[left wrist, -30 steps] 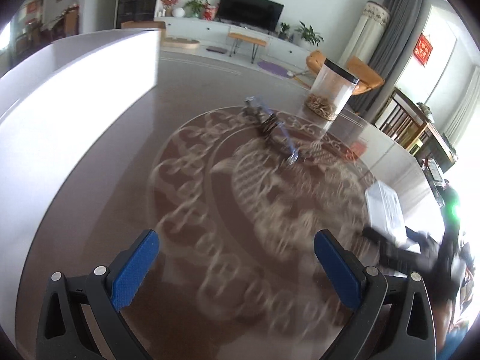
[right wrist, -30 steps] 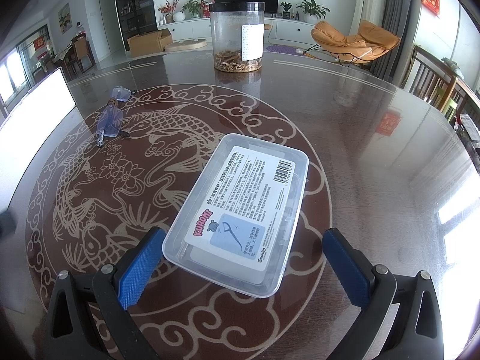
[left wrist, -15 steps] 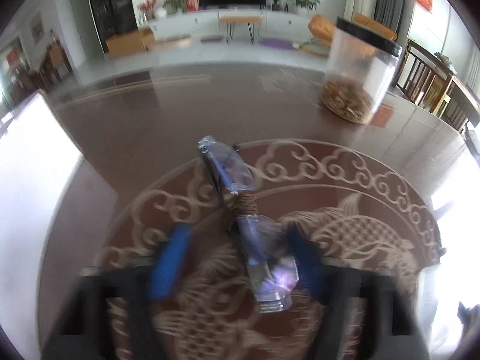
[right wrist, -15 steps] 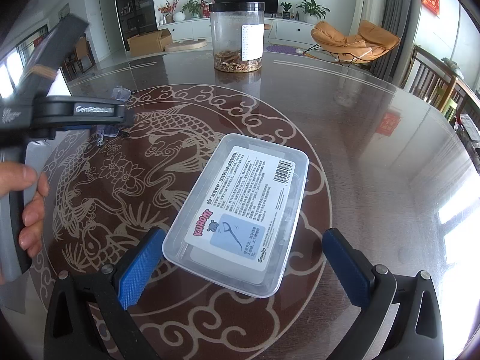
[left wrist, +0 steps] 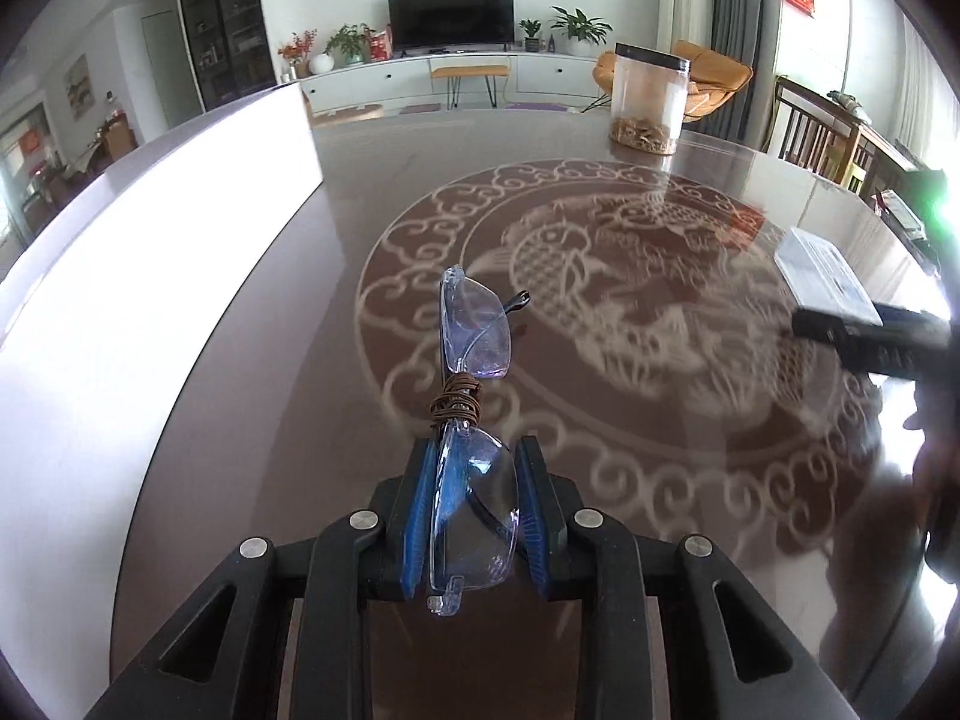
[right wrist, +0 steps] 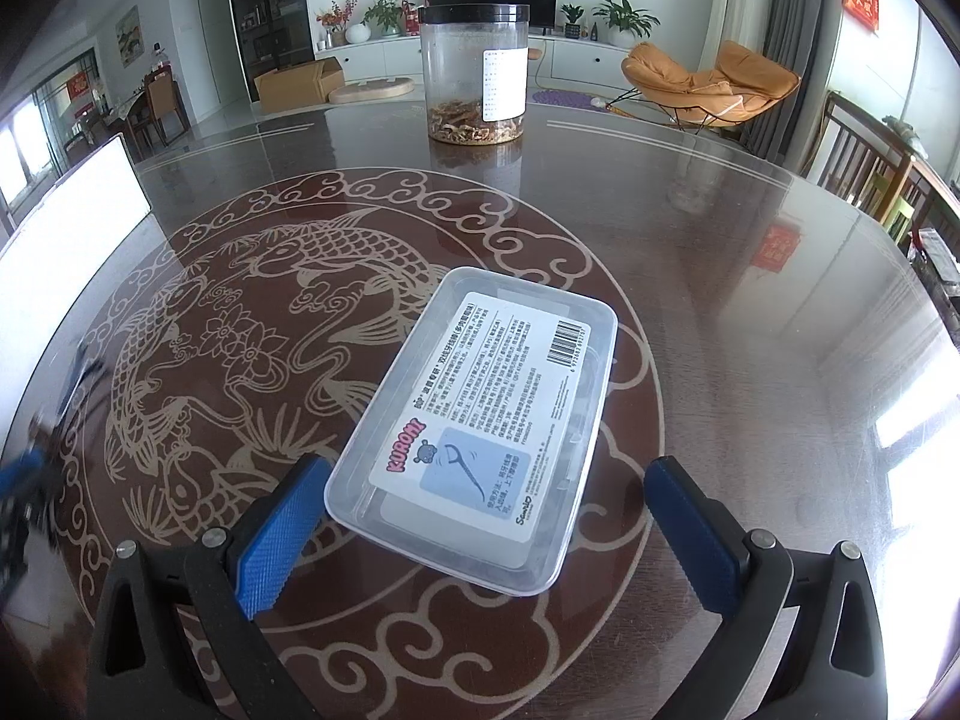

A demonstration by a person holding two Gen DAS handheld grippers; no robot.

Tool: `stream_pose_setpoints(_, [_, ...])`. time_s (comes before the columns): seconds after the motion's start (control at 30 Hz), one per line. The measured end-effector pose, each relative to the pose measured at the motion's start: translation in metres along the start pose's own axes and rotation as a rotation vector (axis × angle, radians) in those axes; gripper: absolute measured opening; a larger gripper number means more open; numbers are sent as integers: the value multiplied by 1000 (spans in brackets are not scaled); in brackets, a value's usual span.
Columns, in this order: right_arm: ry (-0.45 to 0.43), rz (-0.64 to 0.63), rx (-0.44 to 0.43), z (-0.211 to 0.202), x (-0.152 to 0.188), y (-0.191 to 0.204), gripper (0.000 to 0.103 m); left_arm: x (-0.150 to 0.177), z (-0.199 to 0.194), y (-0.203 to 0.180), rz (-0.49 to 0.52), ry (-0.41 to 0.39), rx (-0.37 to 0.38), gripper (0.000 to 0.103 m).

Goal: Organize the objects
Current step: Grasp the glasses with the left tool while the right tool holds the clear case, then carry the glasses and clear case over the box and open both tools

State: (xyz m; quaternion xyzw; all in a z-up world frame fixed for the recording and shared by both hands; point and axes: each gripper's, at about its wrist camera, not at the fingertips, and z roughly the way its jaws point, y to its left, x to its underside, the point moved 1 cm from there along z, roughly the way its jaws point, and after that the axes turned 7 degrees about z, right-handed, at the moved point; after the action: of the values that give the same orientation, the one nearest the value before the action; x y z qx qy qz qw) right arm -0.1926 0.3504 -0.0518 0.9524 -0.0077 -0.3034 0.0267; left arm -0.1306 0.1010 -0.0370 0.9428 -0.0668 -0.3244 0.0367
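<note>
My left gripper (left wrist: pixel 474 456) is shut on a pair of clear blue-tinted glasses (left wrist: pixel 474 330) with brown cord wound round the bridge. One lens sits between the blue pads; the other lens sticks out forward above the table. My right gripper (right wrist: pixel 480 510) is open, its blue pads on either side of the near end of a clear plastic box (right wrist: pixel 480 426) with a white label, which lies on the table. The box also shows far right in the left wrist view (left wrist: pixel 822 276).
A clear jar (right wrist: pixel 474 72) with a black lid and brown bits stands at the far side of the dark round table (right wrist: pixel 750 276). A bright white panel (left wrist: pixel 150 252) runs along the left. Chairs stand at the right edge.
My left gripper has moved to the glasses, shut on one lens and lifted them from where they lay. The right gripper and the box have not moved.
</note>
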Motion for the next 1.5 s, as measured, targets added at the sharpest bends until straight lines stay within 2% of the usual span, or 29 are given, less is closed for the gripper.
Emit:
stream_pose_setpoints(0.23, [6, 2, -1, 0, -1, 0, 103, 9, -5, -1, -10, 14, 7, 27])
stream_pose_setpoints(0.47, [246, -49, -4, 16, -29, 3, 103, 6, -1, 2, -31, 33, 25, 31])
stream_pose_setpoints(0.53, [294, -52, 1, 23, -39, 3, 103, 4, 1, 1, -22, 51, 37, 50])
stream_pose_setpoints(0.57, [318, -52, 5, 27, -44, 3, 103, 3, 4, 0, -18, 77, 43, 73])
stream_pose_setpoints(0.6, [340, -48, 9, 30, -48, 3, 103, 2, 8, 0, -18, 97, 42, 87])
stream_pose_setpoints(0.63, [354, -42, 7, 32, -51, 2, 100, 1, 10, -1, -15, 108, 39, 89])
stream_pose_setpoints(0.67, [353, -40, 12, 32, -55, 1, 83, -2, 12, -1, -11, 112, 44, 89])
stream_pose_setpoints(0.7, [336, -42, 12, 29, -59, 2, 70, -6, 15, -2, -6, 116, 49, 85])
stream_pose_setpoints(0.73, [326, -45, 18, 25, -63, 2, 62, -10, 17, -3, -1, 113, 53, 76])
stream_pose_setpoints(0.77, [335, -44, 16, 24, -64, 3, 62, -15, 14, -3, 8, 90, 57, 39])
stream_pose_setpoints(0.8, [342, -45, 1, 21, -62, 4, 62, -18, 14, -2, 16, 89, 61, 22])
stream_pose_setpoints(0.83, [344, -55, -4, 18, -60, 5, 62, -20, 13, 1, 7, 94, 85, 21])
stream_pose_setpoints(0.93, [316, -74, -55, -4, -56, 11, 62, -17, -12, 20, -52, 3, 119, 21])
stream_pose_setpoints(0.97, [299, -83, -77, -14, -57, 15, 62, -14, -27, 31, -94, -39, 150, 21])
stream_pose_setpoints(1.07, [237, -133, -130, -45, -65, 37, 62, -11, -72, 58, -175, -140, 176, 21])
stream_pose_setpoints(1.17, [183, -165, -197, -73, -77, 71, 62, -14, -119, 87, -245, -235, 175, 21])
stream_pose_setpoints(1.27, [121, -217, -294, -104, -93, 133, 62, -15, -158, 123, -280, -303, 136, 21])
stream_pose_setpoints(1.37, [85, -295, -409, -129, -100, 215, 62, -9, -176, 173, -307, -292, 31, 21])
stream_pose_setpoints(1.4, [78, -317, -444, -136, -101, 236, 62, -6, -175, 187, -319, -273, -6, 21])
stream_pose_setpoints(1.5, [40, -413, -580, -154, -92, 336, 62, 12, -160, 235, -379, -174, -90, 21])
